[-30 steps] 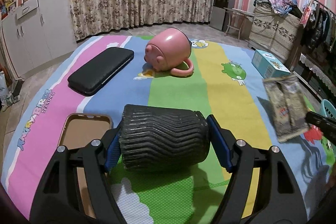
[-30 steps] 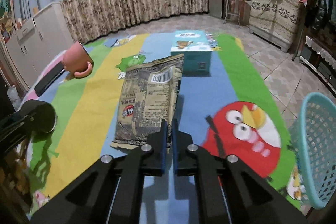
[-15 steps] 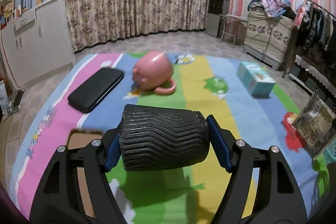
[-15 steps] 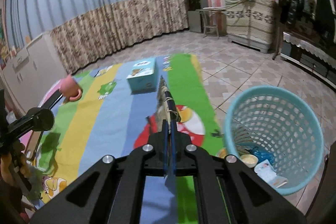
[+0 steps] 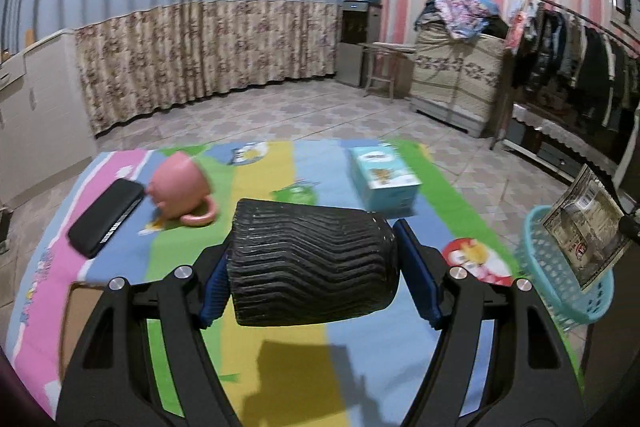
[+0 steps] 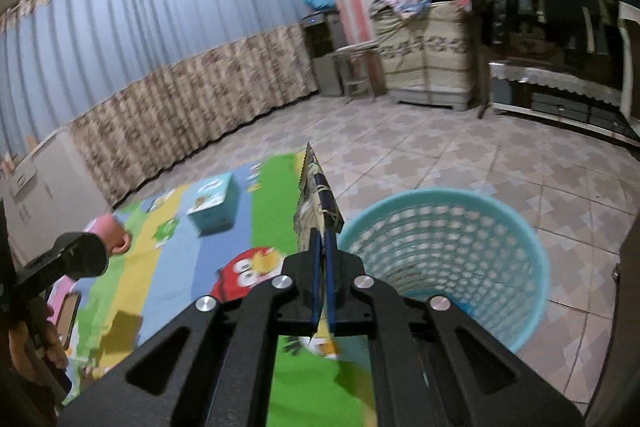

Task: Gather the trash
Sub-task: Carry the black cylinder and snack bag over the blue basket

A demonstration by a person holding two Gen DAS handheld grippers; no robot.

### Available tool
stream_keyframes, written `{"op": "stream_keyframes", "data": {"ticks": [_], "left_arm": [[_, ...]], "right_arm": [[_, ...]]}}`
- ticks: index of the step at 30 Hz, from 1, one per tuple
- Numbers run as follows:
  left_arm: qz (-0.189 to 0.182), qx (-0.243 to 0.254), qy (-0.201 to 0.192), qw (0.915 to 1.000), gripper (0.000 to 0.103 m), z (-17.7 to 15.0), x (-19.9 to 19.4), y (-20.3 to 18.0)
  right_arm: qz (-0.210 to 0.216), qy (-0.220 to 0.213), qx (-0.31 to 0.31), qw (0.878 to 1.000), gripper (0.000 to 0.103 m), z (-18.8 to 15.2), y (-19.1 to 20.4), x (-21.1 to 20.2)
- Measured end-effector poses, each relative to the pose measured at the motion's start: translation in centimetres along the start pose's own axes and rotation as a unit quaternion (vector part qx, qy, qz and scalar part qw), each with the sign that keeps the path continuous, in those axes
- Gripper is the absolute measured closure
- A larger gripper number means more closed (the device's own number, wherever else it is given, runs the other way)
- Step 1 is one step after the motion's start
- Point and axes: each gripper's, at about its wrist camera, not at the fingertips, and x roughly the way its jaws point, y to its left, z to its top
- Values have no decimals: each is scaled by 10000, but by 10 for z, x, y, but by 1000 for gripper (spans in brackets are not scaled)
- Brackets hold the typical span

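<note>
My left gripper [image 5: 312, 267] is shut on a black ribbed cup [image 5: 310, 269], held on its side above the colourful play mat [image 5: 280, 355]. My right gripper [image 6: 320, 247] is shut on a flat snack bag [image 6: 316, 195], seen edge-on, held beside the left rim of the turquoise mesh basket [image 6: 516, 227]. In the left wrist view the snack bag [image 5: 584, 231] hangs over the basket [image 5: 560, 287] at the far right. The black cup also shows in the right wrist view [image 6: 80, 255] at the left.
On the mat lie a pink mug [image 5: 180, 187] on its side, a black case [image 5: 106, 219], a light blue tissue box [image 5: 382, 179] and a brown flat object [image 5: 76, 323]. Tiled floor surrounds the mat. Cabinets, curtains and a clothes rack line the walls.
Both grippers have risen. My right gripper has carried the snack bag from the mat over to the turquoise basket's rim. The left gripper holds the black cup as before.
</note>
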Motion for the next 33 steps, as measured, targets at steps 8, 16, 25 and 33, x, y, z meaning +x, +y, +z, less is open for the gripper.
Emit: {"op": "stream_keyframes", "data": {"ticks": [8,16,25,33], "left_arm": [[-472,287,1,9985,32,1,12,-70],[-913,633,40,9938,32,-7,24,-140],[-1244,847,158,9885,32,-15,39,-196],[-1551,1024,241,9823,32,-23,51,-240]], "right_arm": [[-604,29,315,9977,100,4,-57,5],[-936,185,394,9947,100,-2,-90,17],[-1208,187,413,9916,100,-4,-102,19],[-1261,176,474,9907,100,-2,-109,18]]}}
